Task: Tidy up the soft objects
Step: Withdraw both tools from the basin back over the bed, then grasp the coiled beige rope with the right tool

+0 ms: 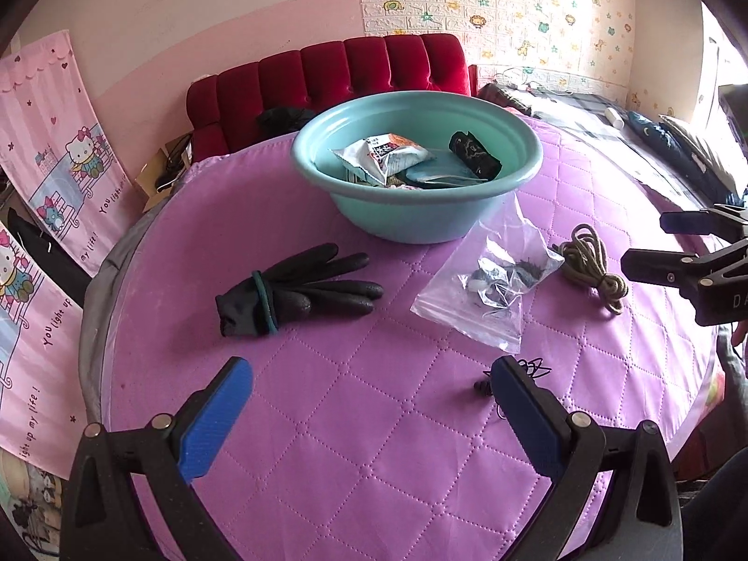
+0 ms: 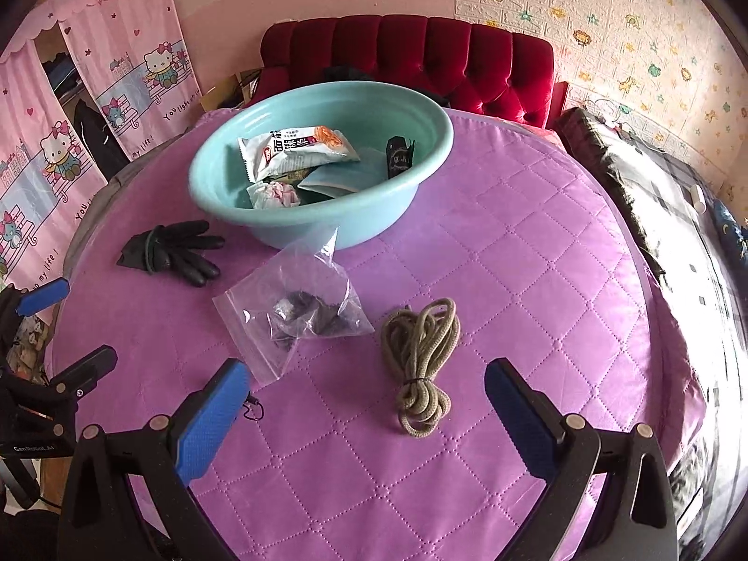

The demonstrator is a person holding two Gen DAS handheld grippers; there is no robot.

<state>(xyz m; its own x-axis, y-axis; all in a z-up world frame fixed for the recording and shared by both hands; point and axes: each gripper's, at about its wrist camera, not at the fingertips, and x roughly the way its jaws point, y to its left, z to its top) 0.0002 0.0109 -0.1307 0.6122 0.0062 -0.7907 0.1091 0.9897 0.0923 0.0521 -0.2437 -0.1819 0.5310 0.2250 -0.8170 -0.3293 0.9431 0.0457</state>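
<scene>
The coiled rope [image 2: 420, 364] is seen low in the centre of the right wrist view, directly ahead of the right hand-held gripper [image 2: 367, 390], whose jaws are spread and empty; its long axis runs up-down the frame, in line with the fingers. The left hand-held gripper [image 1: 371, 385], likewise spread and empty, is placed nearer the black glove [image 1: 299, 290], at centre-left of its view. Both items lie on the quilted purple surface [image 2: 514, 257], short of the teal basin [image 2: 322, 159].
</scene>
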